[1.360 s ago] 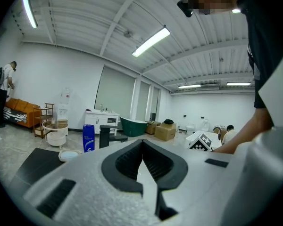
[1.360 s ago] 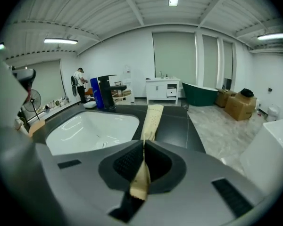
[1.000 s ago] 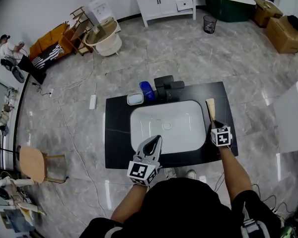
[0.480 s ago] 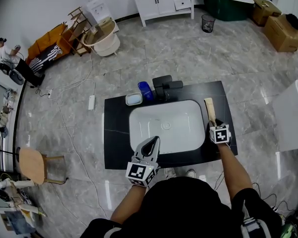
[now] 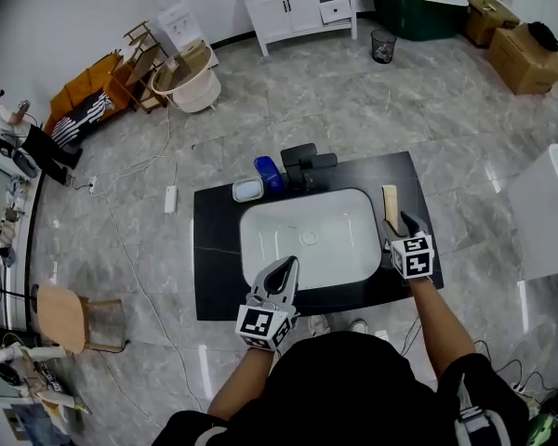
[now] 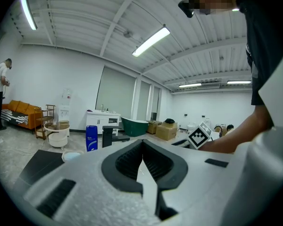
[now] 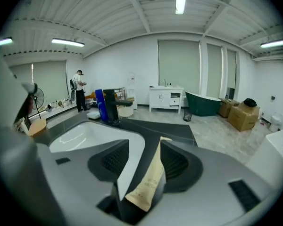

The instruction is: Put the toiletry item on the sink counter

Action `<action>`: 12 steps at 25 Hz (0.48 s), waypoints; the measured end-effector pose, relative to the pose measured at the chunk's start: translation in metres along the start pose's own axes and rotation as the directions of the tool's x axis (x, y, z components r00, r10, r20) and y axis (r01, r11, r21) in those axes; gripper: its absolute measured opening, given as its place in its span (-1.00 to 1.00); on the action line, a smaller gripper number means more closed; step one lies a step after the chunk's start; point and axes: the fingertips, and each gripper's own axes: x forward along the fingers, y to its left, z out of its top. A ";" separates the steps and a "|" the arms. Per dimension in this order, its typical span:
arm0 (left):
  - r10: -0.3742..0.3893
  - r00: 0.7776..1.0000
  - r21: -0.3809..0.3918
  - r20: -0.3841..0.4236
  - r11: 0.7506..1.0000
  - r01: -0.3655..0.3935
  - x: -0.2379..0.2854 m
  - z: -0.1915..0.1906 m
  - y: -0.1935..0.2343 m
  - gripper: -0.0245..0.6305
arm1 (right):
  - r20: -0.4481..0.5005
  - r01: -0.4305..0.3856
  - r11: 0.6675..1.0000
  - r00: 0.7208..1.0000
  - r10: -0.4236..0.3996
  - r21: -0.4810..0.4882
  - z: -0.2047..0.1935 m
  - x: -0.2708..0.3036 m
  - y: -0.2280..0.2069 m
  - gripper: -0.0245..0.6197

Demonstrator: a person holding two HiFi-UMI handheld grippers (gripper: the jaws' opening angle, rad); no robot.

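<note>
The toiletry item is a flat tan tube [image 5: 390, 204] lying on the black sink counter [image 5: 219, 249], just right of the white basin [image 5: 307, 235]. My right gripper [image 5: 401, 223] sits at the tube's near end and its jaws are opening. In the right gripper view the tube [image 7: 151, 180] lies loose between the spread jaws of the gripper [image 7: 148, 147], leaning toward the right one. My left gripper [image 5: 292, 262] hovers over the basin's front edge. In its own view the left gripper [image 6: 142, 142] is shut on nothing.
A black faucet [image 5: 302, 163], a blue bottle [image 5: 268, 172] and a small white dish [image 5: 246, 190] stand behind the basin. On the floor around are a wooden chair [image 5: 60, 314], a white block [image 5: 549, 212], a white cabinet [image 5: 298, 3] and a green bathtub [image 5: 414, 3]. A person [image 5: 9, 128] stands far left.
The right gripper's jaws have spread apart from the tan tube, which stays on the counter. The left gripper has kept its place.
</note>
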 end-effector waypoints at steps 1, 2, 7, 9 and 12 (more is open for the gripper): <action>-0.001 1.000 0.001 0.002 1.000 0.001 0.000 0.000 -0.001 -0.90 | 0.031 -0.003 1.000 1.000 0.004 -0.002 0.012 -0.008 0.004 -0.26; -0.003 1.000 0.002 0.004 1.000 0.003 0.000 0.001 -0.001 -0.90 | 0.061 -0.007 1.000 0.998 0.008 -0.005 0.024 -0.015 0.009 -0.27; -0.010 1.000 0.013 0.026 1.000 0.010 0.001 0.009 -0.004 -0.90 | 0.190 -0.039 0.999 0.981 0.044 -0.032 0.078 -0.052 0.034 -0.28; -0.008 0.999 0.027 0.042 1.000 0.007 0.002 0.014 -0.005 -0.90 | 0.249 -0.040 0.998 0.967 0.051 -0.047 0.100 -0.068 0.042 -0.34; -0.005 0.998 0.043 0.060 0.999 0.002 0.002 0.021 -0.006 -0.90 | 0.319 -0.026 0.997 0.946 0.048 -0.072 0.124 -0.091 0.051 -0.53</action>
